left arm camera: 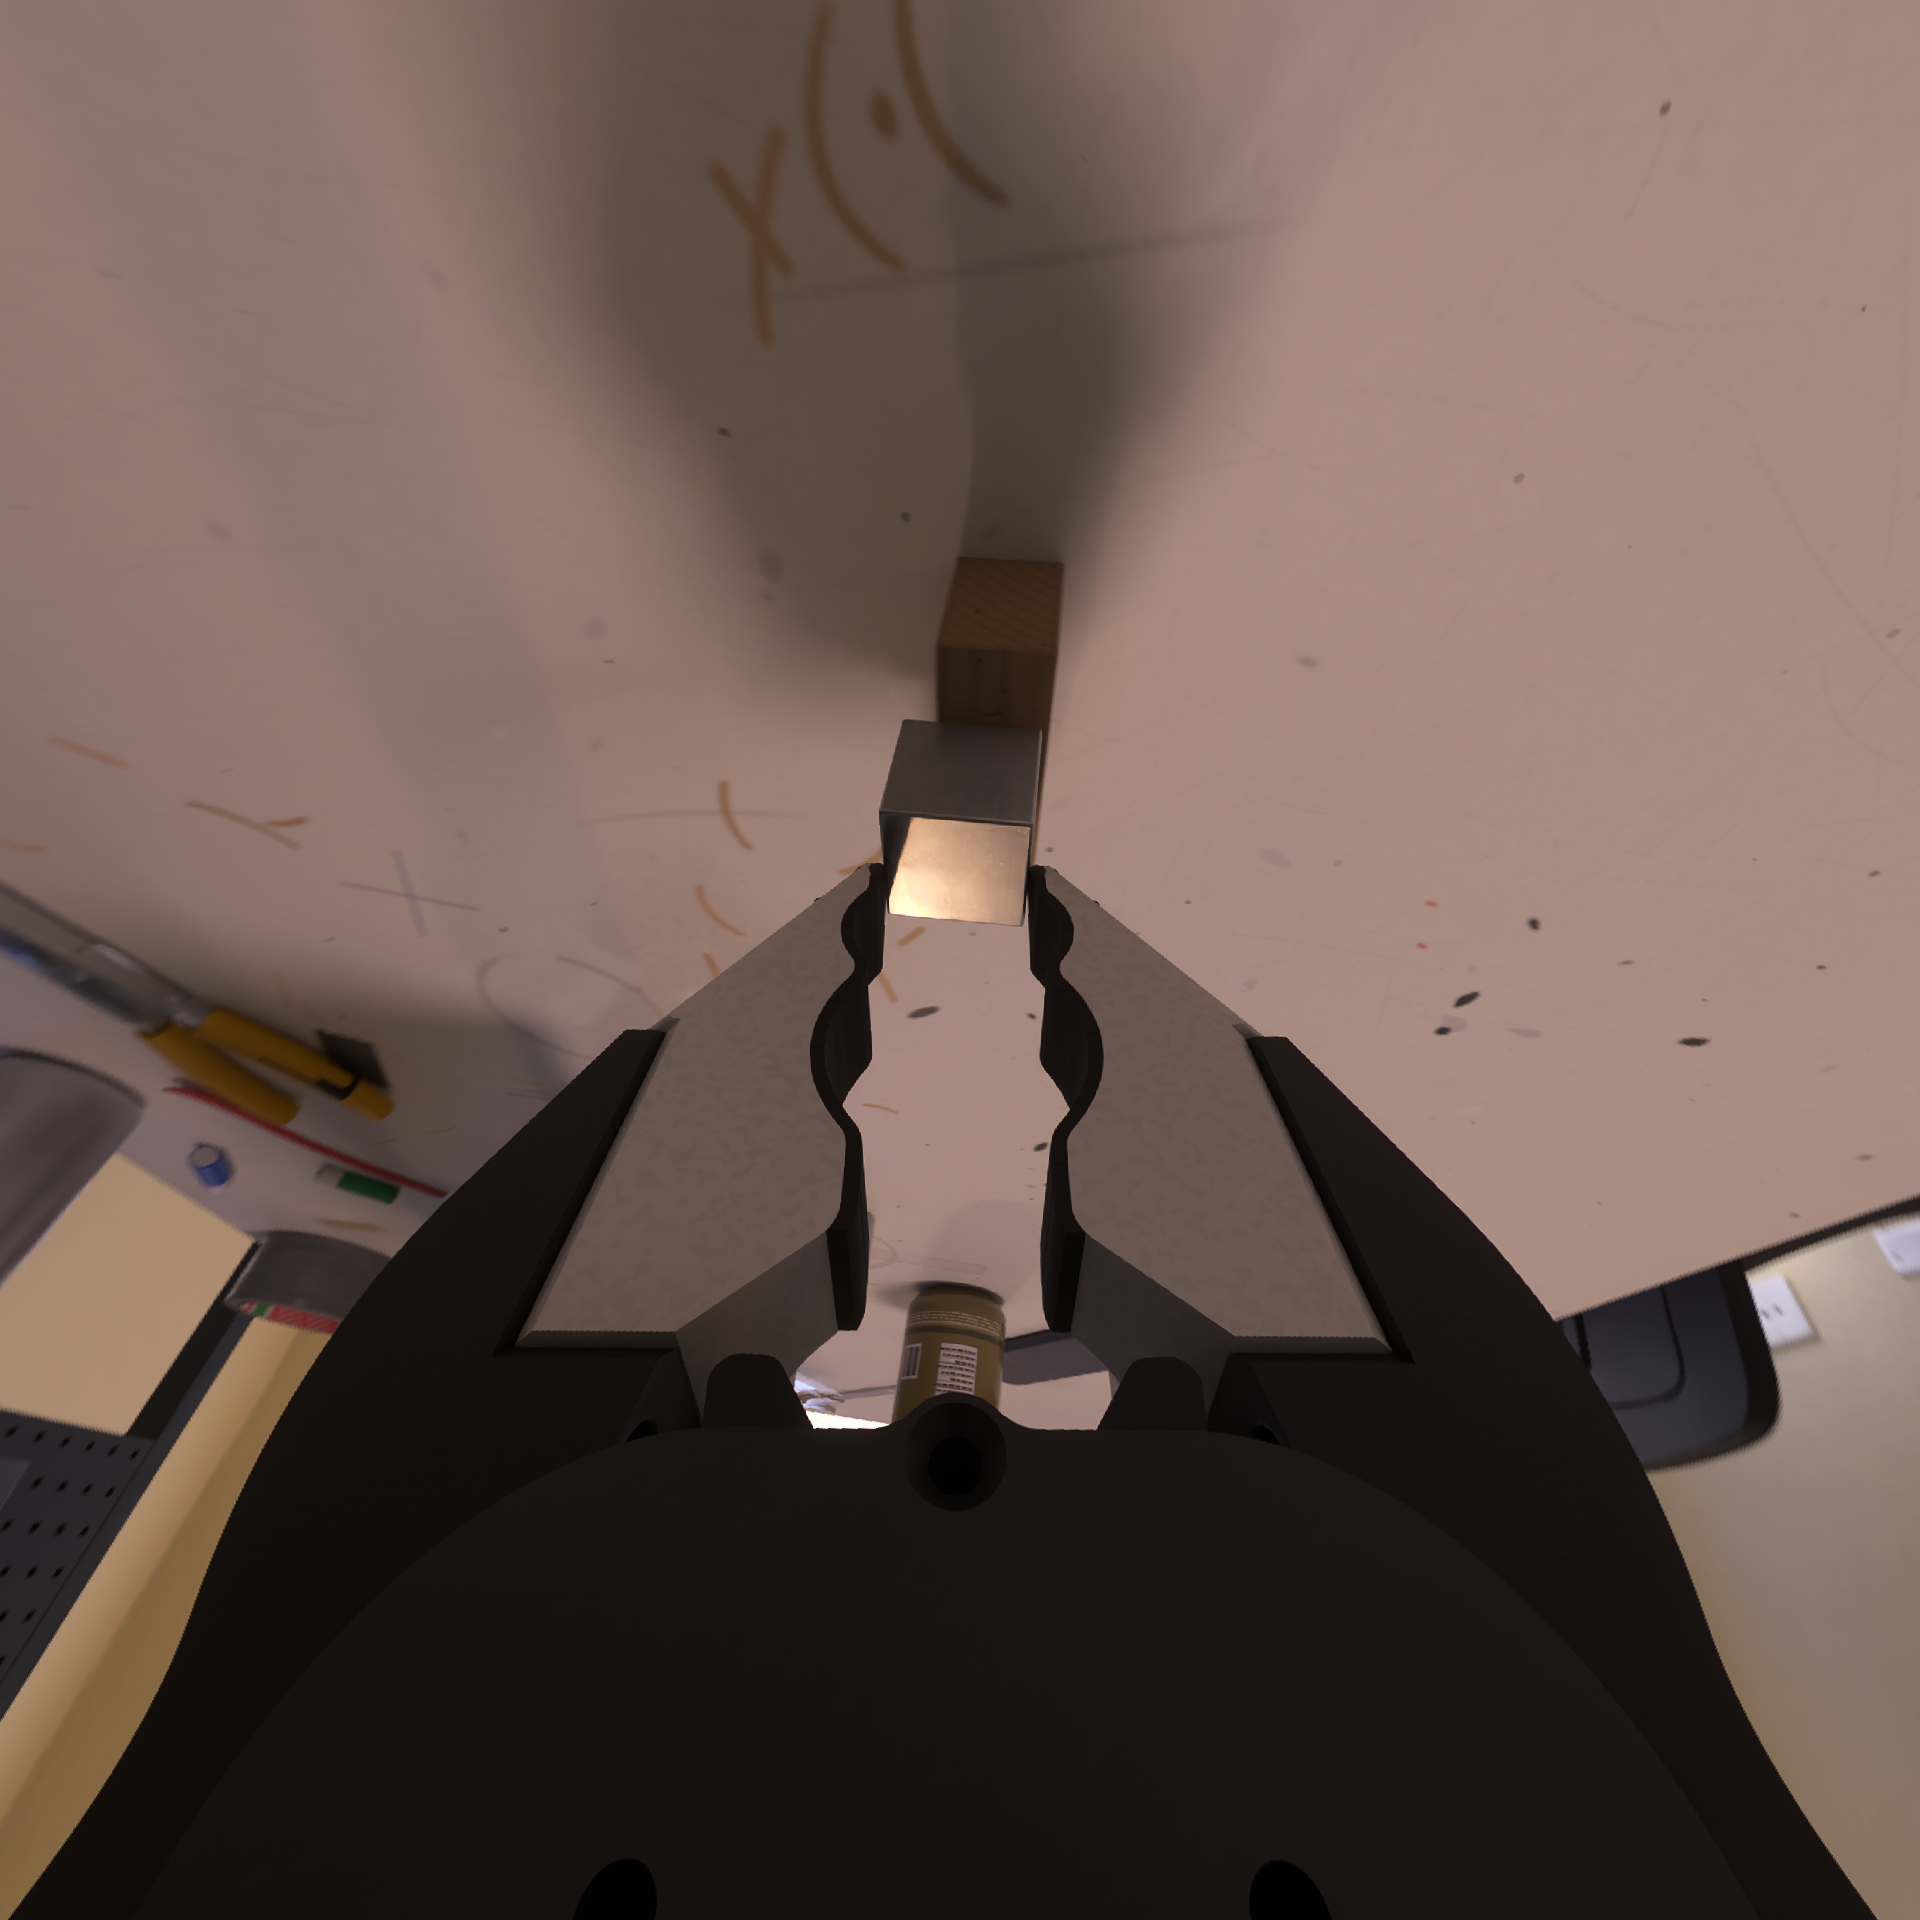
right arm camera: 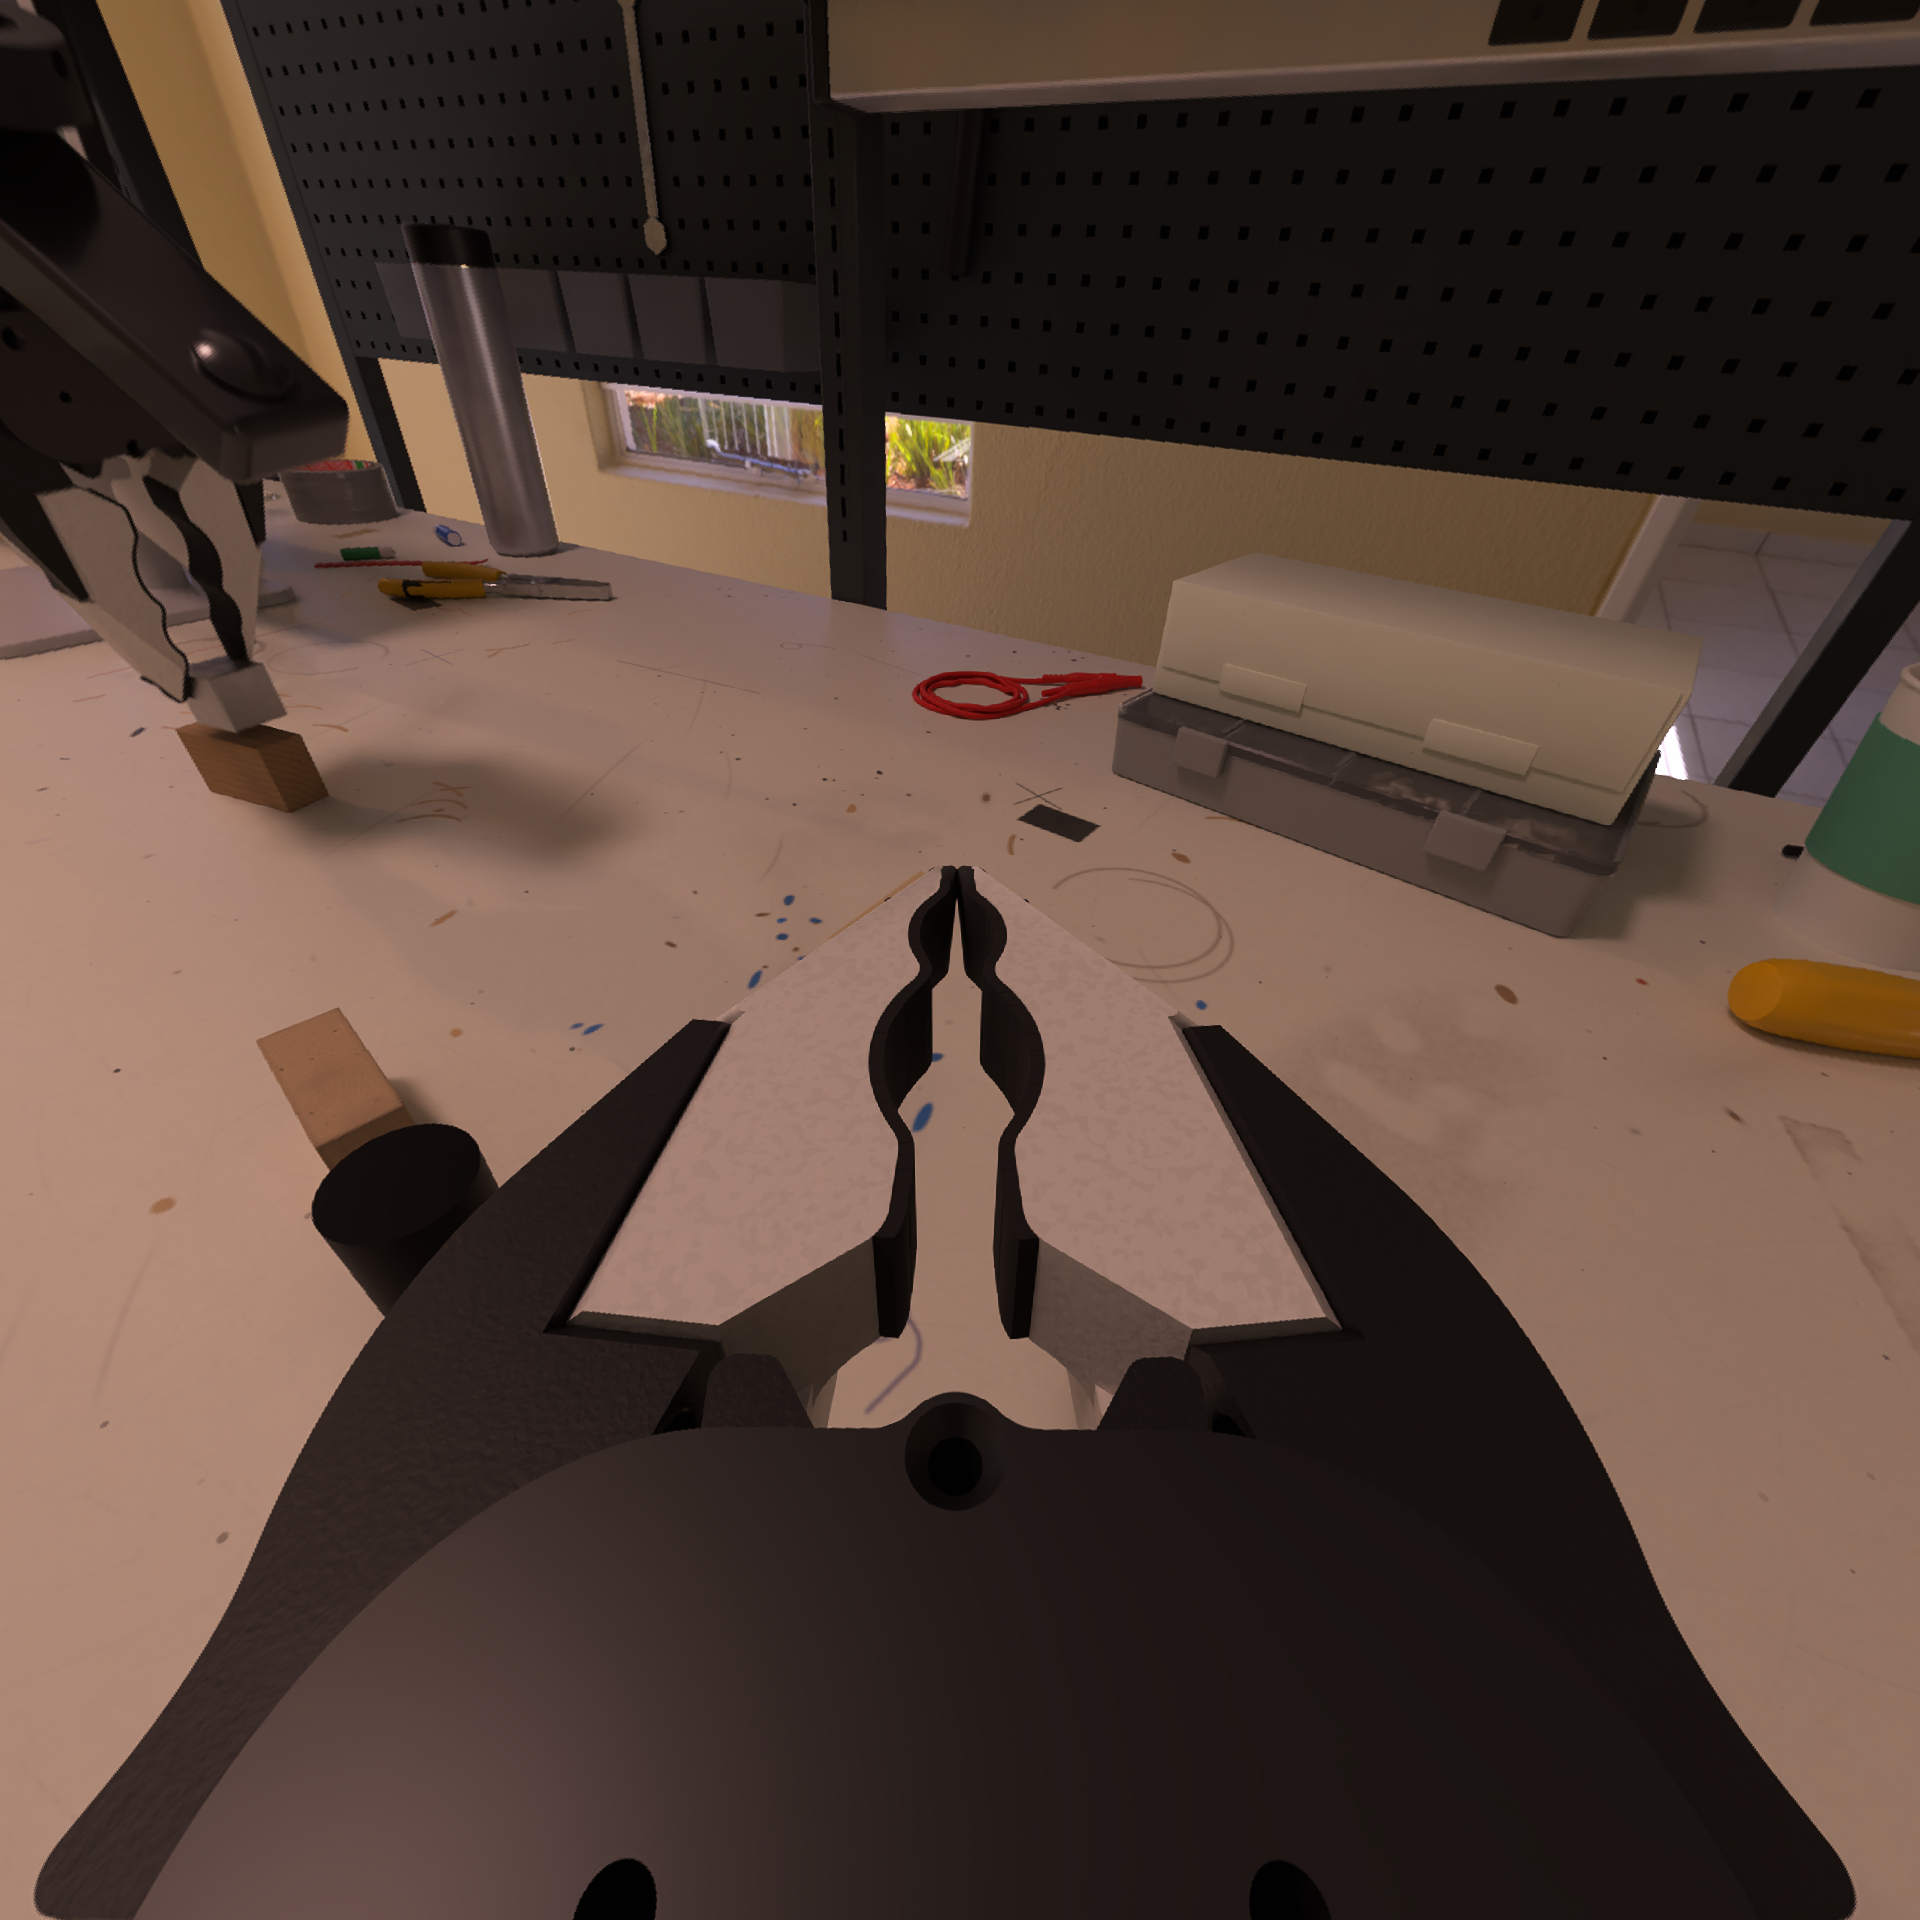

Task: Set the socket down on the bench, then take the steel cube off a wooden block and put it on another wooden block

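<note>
Grippers: I run two; left gripper (left arm camera: 956, 896) pinches the cube (left arm camera: 961, 826), right gripper (right arm camera: 957, 876) is closed, empty.
Cube: one, just above a block (right arm camera: 255, 764).
Blocks: two; second block (right arm camera: 332, 1081) touches the socket (right arm camera: 400, 1205).
Socket: one, on the bench (right arm camera: 623, 831).

Left gripper (left arm camera: 956, 894), right gripper (right arm camera: 956, 873): matte black bodies, speckled grey wedge fingers, wavy black inner pads, round hole behind finger bases.

The steel cube (left arm camera: 958, 821) looked like brushed metal, its near face glossy. At centre frame the wooden block (left arm camera: 1000, 644) showed matt grain. The counter (left arm camera: 1455, 623) was matt, scuffed and paint-flecked. The socket (right arm camera: 400, 1205) looked matt black.
</note>
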